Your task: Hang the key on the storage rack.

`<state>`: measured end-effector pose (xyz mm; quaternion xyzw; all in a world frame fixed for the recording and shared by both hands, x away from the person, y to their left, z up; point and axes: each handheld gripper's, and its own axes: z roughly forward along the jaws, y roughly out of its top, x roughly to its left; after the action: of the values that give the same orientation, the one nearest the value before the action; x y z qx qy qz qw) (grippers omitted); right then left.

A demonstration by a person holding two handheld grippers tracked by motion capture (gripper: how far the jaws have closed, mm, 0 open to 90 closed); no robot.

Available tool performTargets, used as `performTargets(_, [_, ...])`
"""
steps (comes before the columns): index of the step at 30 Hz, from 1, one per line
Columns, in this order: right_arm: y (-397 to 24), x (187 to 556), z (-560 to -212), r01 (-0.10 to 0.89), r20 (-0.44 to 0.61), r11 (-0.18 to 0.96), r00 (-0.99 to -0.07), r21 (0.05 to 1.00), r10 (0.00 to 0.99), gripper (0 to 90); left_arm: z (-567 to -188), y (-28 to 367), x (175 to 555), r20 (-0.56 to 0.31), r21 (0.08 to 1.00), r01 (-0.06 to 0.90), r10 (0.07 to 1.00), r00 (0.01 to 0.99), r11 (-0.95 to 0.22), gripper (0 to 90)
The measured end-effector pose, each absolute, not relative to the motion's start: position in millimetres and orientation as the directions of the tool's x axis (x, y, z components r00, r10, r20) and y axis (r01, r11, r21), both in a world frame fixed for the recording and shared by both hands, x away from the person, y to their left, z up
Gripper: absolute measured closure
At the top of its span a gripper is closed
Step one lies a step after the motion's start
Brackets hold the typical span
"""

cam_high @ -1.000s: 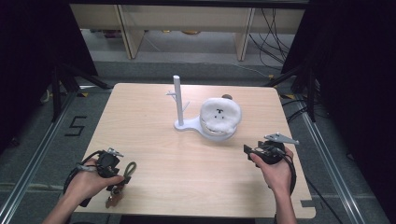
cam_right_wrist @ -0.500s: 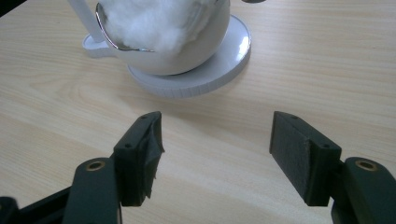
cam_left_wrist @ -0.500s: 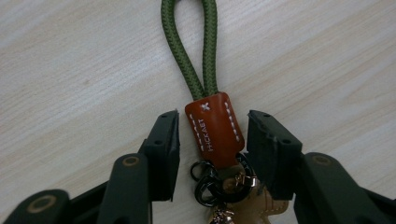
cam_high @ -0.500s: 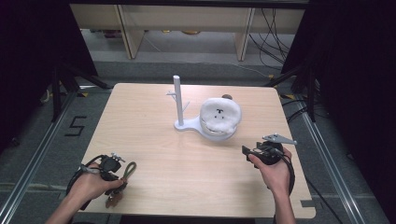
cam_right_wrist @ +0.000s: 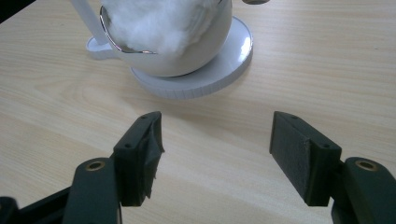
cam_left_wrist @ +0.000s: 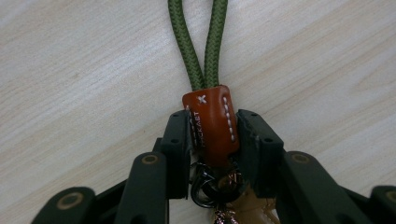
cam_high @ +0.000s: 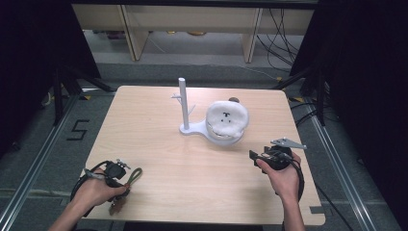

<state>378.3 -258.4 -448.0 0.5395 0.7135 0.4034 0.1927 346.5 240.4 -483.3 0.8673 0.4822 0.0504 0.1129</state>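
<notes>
Left gripper view: left gripper fingers have just been closing and now press both sides of the orange leather tab of a keychain; its green cord loop lies on the tabletop, near the front-left corner. Right gripper fingers wide apart, nothing between, facing the white stand.

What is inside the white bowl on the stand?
The white bowl holds fluffy white stuffing bearing small dark marks like a face. The stuffing covers the bowl's interior, so anything beneath it cannot be seen.
</notes>
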Motion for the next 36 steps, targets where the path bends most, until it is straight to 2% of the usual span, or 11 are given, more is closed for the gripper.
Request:
performTargets(2, [-257.8, 378.6, -448.9, 0.613, 0.169, 0.087, -0.348, 0.786, 0.922, 35.5, -483.9, 239.5, 345.8, -0.039, 0.244, 0.842, 0.863, 0.504, -0.481, 67.4])
performTargets(4, [-255.4, 377.6, -449.4, 0.629, 0.202, 0.058, -0.334, 0.775, 0.92, 35.5, -483.2, 242.1, 347.7, -0.03, 0.241, 0.831, 0.852, 0.522, -0.501, 69.5])
performTargets(7, [-257.8, 378.5, -449.5, 0.611, 0.155, 0.099, -0.348, 0.785, 0.925, 35.5, -483.7, 243.6, 346.8, -0.047, 0.252, 0.842, 0.863, 0.503, -0.477, 72.1])
performTargets(9, [-255.1, 377.3, -449.8, 0.626, 0.194, 0.067, -0.339, 0.777, 0.92, 35.5, -483.3, 246.5, 345.7, -0.054, 0.265, 0.84, 0.862, 0.504, -0.474, 74.1])
performTargets(10, [-256.0, 378.5, -450.4, 0.618, 0.185, 0.082, -0.354, 0.782, 0.917, 35.5, -482.2, 250.6, 347.1, -0.034, 0.277, 0.815, 0.842, 0.538, -0.509, 74.1])
performTargets(11, [-255.9, 378.5, -450.3, 0.617, 0.18, 0.084, -0.354, 0.782, 0.918, 35.5, -482.9, 250.8, 343.3, -0.068, 0.289, 0.839, 0.865, 0.498, -0.46, 75.5])
performTargets(13, [-256.7, 378.3, -449.7, 0.614, 0.165, 0.095, -0.352, 0.783, 0.921, 35.5, -482.4, 254.5, 344.6, -0.044, 0.304, 0.813, 0.845, 0.533, -0.497, 76.0])
performTargets(19, [-255.9, 378.3, -450.0, 0.617, 0.182, 0.082, -0.353, 0.783, 0.918, 35.5, -482.9, 258.5, 339.8, -0.042, 0.351, 0.804, 0.849, 0.526, -0.481, 78.1])
performTargets(28, [-256.1, 376.2, -449.1, 0.621, 0.202, 0.052, -0.332, 0.782, 0.921, 35.5, -485.7, 268.6, 331.5, -0.052, 0.484, 0.756, 0.848, 0.527, -0.44, 78.5])
performTargets(31, [-256.1, 376.1, -449.0, 0.625, 0.202, 0.054, -0.332, 0.779, 0.921, 35.5, -483.7, 271.2, 330.4, -0.049, 0.493, 0.748, 0.844, 0.533, -0.444, 78.6])
performTargets(36, [-255.4, 376.2, -449.4, 0.629, 0.198, 0.057, -0.328, 0.775, 0.924, 35.5, -482.8, 274.5, 327.9, -0.088, 0.568, 0.73, 0.854, 0.513, -0.38, 78.6])
